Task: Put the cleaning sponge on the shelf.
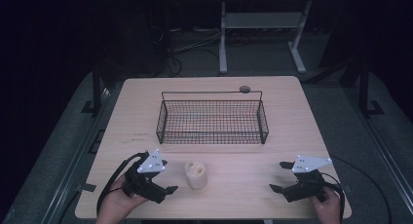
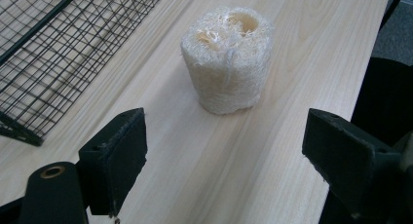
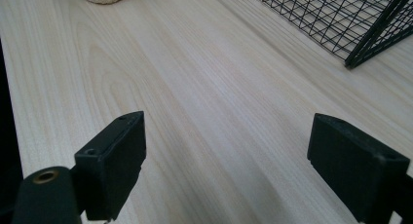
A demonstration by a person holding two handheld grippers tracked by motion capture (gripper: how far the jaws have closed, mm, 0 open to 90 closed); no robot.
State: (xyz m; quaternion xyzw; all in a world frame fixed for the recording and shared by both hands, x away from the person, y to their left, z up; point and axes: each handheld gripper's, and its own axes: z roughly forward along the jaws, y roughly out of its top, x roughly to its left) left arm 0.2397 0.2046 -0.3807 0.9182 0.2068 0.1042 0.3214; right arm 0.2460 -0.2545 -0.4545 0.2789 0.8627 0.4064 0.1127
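Both jaws of the left gripper [image 1: 168, 189] are spread wide, empty, low left in the high view, just beside the loofah piece [image 1: 195, 174] standing upright at lower centre. To grasp well, I would centre it between the jaws and squeeze softly. Right gripper [image 1: 278, 176] waits spread, lower right, before the wire basket [image 1: 212, 135].
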